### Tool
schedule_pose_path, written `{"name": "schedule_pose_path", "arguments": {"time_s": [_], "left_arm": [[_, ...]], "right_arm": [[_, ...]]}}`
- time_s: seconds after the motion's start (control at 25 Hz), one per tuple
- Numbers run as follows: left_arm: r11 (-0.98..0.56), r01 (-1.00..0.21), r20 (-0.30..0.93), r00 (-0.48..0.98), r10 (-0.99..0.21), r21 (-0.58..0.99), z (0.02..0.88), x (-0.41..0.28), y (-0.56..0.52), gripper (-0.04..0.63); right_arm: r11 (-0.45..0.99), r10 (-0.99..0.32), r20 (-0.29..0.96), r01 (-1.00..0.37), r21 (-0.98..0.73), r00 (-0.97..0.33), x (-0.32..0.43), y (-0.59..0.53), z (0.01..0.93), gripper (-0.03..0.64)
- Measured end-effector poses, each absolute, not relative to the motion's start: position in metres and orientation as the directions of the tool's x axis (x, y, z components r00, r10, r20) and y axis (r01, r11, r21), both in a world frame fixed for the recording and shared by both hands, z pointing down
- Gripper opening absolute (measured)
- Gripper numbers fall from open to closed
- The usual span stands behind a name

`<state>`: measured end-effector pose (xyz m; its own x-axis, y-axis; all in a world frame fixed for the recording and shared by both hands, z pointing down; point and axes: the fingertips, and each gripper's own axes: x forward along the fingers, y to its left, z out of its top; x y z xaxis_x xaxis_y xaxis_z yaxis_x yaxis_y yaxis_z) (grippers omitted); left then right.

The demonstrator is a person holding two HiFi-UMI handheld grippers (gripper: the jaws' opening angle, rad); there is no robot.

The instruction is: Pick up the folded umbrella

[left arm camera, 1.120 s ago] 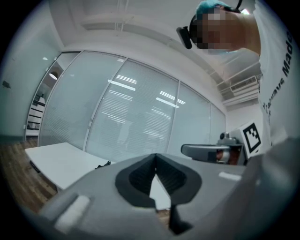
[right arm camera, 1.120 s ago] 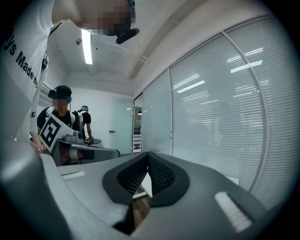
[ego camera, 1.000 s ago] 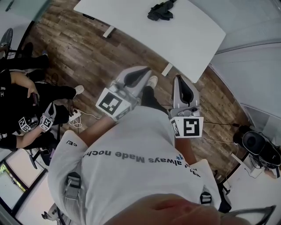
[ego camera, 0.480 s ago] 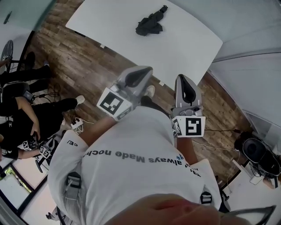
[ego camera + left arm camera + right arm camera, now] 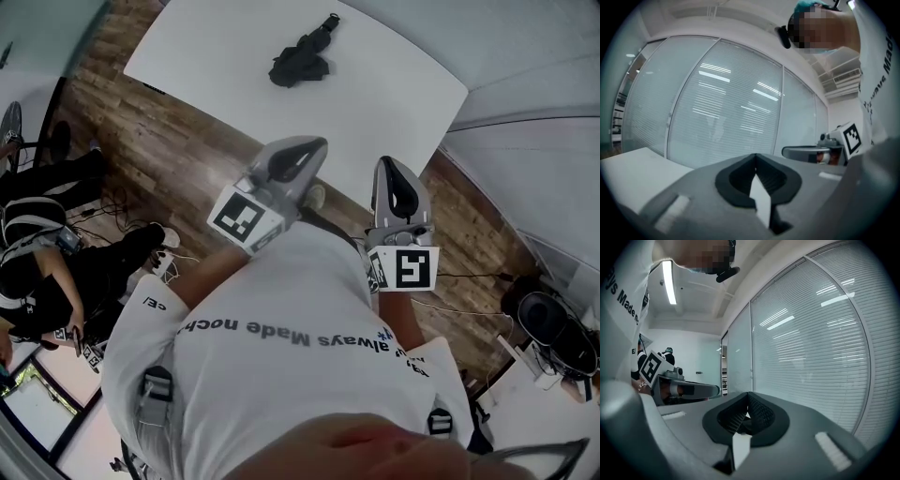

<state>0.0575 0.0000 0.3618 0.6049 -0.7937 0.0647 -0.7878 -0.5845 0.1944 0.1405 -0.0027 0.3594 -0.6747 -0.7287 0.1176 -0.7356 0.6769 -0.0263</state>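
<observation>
Head view: the folded umbrella (image 5: 300,58) lies on the white table (image 5: 403,103), well ahead of the left gripper (image 5: 305,153) and right gripper (image 5: 391,172). It sits nearer than a second ago, so the walk-up is on!

Left gripper view: jaws pressed together, nothing between them, no umbrella in sight.

Right gripper view: same story, closed and empty, with only window blinds (image 5: 825,333) ahead.

I'd say both jaws must spread before any grab.

below me a brown wood-plank floor (image 5: 178,150) runs under a white table (image 5: 394,84) with rounded corners. ahead i see a glass wall (image 5: 731,103) lined with horizontal blinds that catch the reflections of ceiling lights. one long light strip (image 5: 669,282) glows on the white ceiling.
</observation>
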Motion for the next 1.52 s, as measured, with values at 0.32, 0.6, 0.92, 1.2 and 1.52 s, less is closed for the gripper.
{"name": "schedule_pose_path", "arguments": {"time_s": [0.32,0.6,0.92,1.2,1.52], "left_arm": [[-0.618,-0.758,0.055,0.640,-0.766,0.208,0.363,0.046,-0.058,0.002],[-0.660,-0.721,0.039,0.681,-0.731,0.211,0.359,-0.009,-0.121,0.002],[-0.725,-0.660,0.030,0.743,-0.668,0.198,0.352,-0.071,-0.206,0.002],[-0.766,-0.614,0.047,0.785,-0.618,0.191,0.376,-0.103,-0.251,0.002],[-0.760,-0.627,0.104,0.778,-0.619,0.171,0.395,-0.091,-0.266,0.023]], "right_arm": [[0.653,-0.749,0.127,-0.757,-0.025,-0.650,0.123,-0.057,0.359,0.002],[0.623,-0.777,0.128,-0.783,0.008,-0.617,0.065,-0.117,0.347,0.002],[0.553,-0.829,0.112,-0.833,0.016,-0.548,-0.001,-0.193,0.339,0.002],[0.490,-0.865,0.132,-0.872,0.014,-0.484,-0.029,-0.231,0.359,0.002],[0.467,-0.876,0.143,-0.884,0.014,-0.460,-0.014,-0.238,0.362,0.002]]}}
